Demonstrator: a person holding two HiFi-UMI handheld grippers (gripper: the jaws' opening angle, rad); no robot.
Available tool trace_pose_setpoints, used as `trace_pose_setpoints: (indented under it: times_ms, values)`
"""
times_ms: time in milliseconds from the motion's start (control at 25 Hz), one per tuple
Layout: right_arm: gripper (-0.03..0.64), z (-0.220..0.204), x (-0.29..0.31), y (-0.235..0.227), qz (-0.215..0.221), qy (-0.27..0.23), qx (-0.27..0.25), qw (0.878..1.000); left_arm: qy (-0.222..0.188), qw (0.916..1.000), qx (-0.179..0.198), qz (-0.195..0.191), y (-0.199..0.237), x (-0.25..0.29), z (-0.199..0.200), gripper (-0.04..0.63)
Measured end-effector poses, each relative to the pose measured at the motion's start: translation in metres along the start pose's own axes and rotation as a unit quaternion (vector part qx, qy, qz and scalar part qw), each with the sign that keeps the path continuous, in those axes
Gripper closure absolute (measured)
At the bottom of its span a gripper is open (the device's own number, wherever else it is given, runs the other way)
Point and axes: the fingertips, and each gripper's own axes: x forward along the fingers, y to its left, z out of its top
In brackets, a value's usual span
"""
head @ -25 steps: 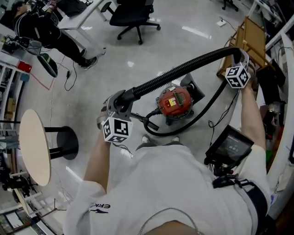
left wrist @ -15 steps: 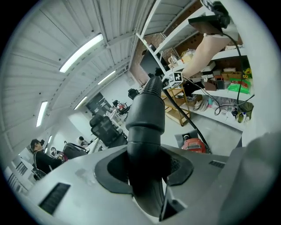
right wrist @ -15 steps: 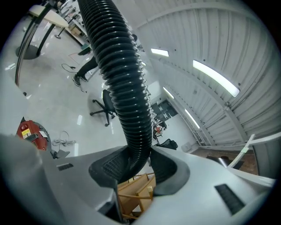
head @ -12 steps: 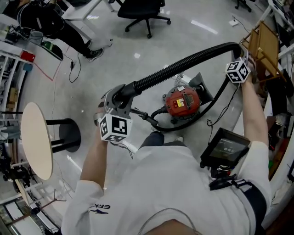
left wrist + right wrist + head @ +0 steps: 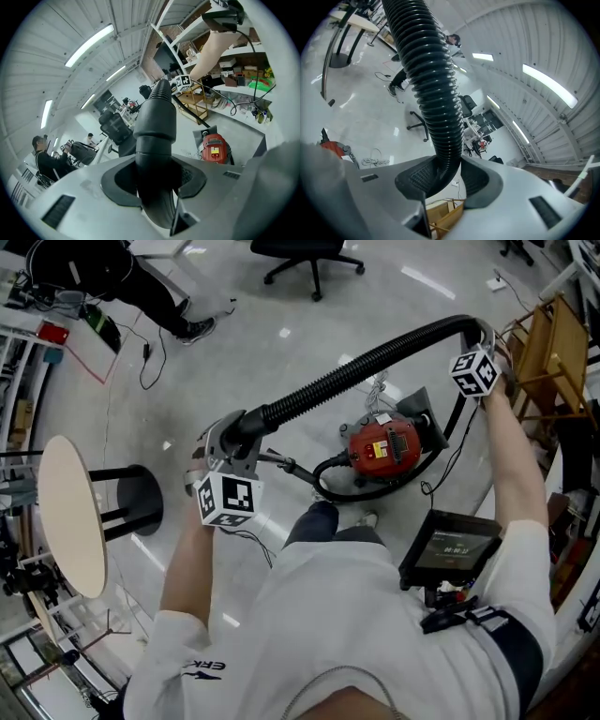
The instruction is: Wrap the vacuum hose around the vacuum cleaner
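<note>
Above the shiny floor (image 5: 281,343), the left claw (image 5: 154,178) is gripping the smooth cuff (image 5: 155,136) of the black ribbed vacuum hose (image 5: 366,360), and the right claw (image 5: 440,176) is gripping its far bend. The hose is arching over the red canister vacuum cleaner (image 5: 384,448). Wrapping is barely starting, and lowering the loop around the body seems next.

Open passage over pale glossy floor (image 5: 281,334) beyond black ribbed vacuum hose (image 5: 356,371), strung in a raised arc above red canister vacuum cleaner (image 5: 384,448). Hemmed in on the right by light wooden frame (image 5: 548,343), narrowed on the left by round beige pedestal table (image 5: 66,521). Farther off, black office chair (image 5: 309,254) and loose dark cable (image 5: 148,367). Bare floor under the arc, left of the cleaner.
</note>
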Motion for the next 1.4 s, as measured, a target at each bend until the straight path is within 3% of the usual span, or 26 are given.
trace_pose_setpoints:
  times_ms: [680,1040,1400]
  values:
    - [0.459,0.082,0.087,0.155,0.101,0.001,-0.023,0.995,0.082,0.9962,-0.021,-0.019,0.011,0.045,-0.135,0.456]
    - [0.46,0.129,0.098,0.256,0.152,-0.014,-0.024,0.988,0.124,0.9916,-0.029,-0.024,0.005,0.031,-0.21,0.456]
    - [0.459,0.167,0.095,0.323,0.182,-0.018,-0.041,0.982,0.175,0.9826,-0.053,-0.034,-0.011,0.016,-0.289,0.456]
